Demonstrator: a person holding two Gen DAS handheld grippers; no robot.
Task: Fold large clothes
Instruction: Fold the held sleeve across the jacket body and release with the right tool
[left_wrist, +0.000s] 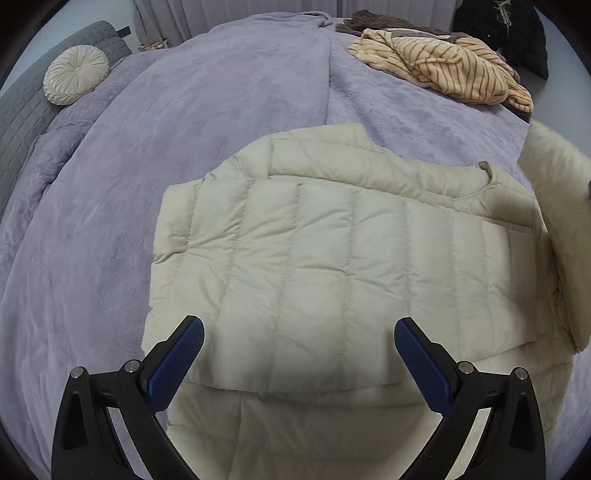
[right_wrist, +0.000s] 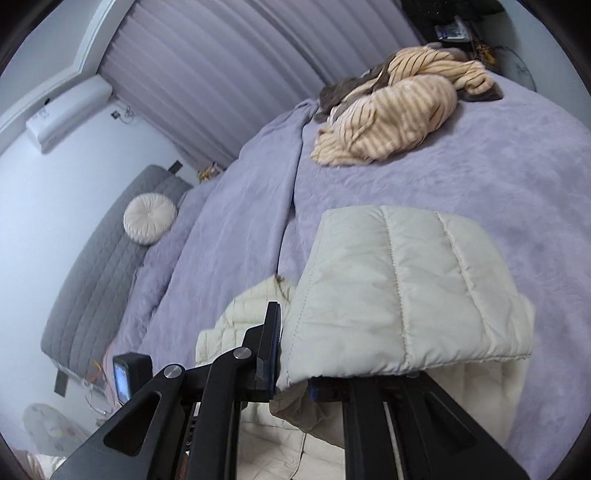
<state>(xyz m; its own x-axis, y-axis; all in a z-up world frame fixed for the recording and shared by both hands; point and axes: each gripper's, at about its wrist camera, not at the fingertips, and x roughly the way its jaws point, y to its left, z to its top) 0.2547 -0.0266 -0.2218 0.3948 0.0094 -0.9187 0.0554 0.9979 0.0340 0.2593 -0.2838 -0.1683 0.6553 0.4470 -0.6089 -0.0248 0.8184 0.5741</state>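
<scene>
A cream quilted puffer jacket (left_wrist: 325, 266) lies flat on the lavender bed cover (left_wrist: 184, 140), one side folded over its body, collar toward the right. My left gripper (left_wrist: 299, 332) is open and empty, hovering over the jacket's near part. My right gripper (right_wrist: 291, 369) is shut on the jacket's sleeve (right_wrist: 402, 295), lifted above the bed; the sleeve drapes over and hides the right finger. The lifted sleeve also shows at the right edge of the left wrist view (left_wrist: 557, 221).
A crumpled peach striped garment (left_wrist: 450, 70) over a brown one lies at the bed's far right. A round cream cushion (left_wrist: 75, 74) rests against the grey headboard (left_wrist: 22, 114). A dark bag (left_wrist: 506, 33) stands beyond. Curtains (right_wrist: 221, 74) hang behind.
</scene>
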